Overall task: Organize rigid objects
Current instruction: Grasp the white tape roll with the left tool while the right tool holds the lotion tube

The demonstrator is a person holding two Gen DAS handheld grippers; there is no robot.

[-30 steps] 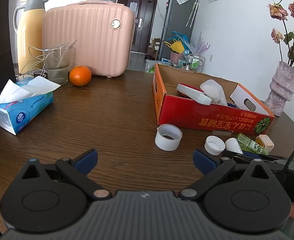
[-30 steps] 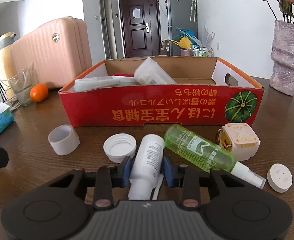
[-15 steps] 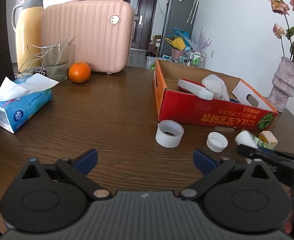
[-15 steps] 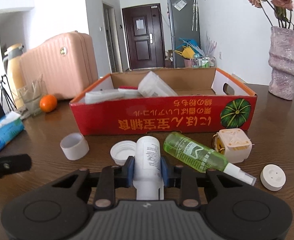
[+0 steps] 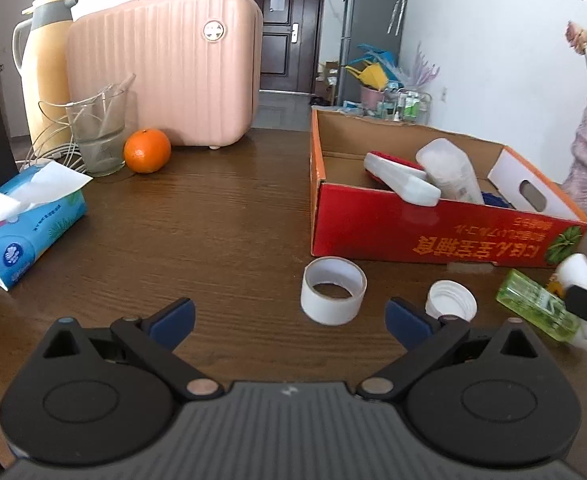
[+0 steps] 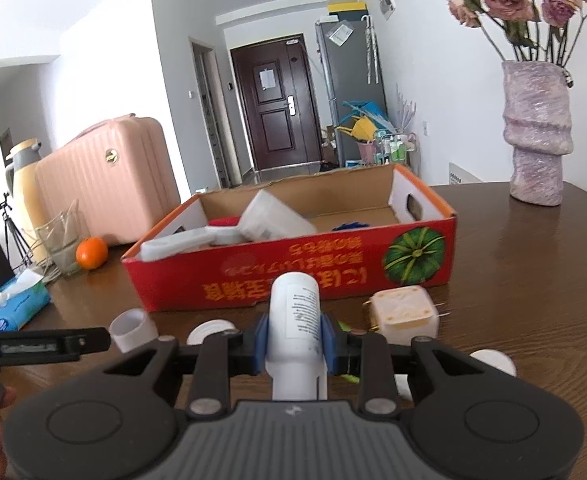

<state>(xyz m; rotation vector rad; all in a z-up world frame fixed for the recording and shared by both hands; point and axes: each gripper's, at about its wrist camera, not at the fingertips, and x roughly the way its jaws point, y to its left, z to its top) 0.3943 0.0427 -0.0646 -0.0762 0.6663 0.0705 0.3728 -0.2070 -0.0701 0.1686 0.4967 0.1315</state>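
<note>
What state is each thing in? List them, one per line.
right gripper: shut on the white bottle, lifted off the table
white bottle: held, pointing at the box
left gripper: open, empty
red cardboard box: open-topped, partly filled
tape roll: standing on its edge ring, on the table
white cap: off, open side up
green spray bottle: lying on its side
tissue pack: opened, a tissue sticking out
</note>
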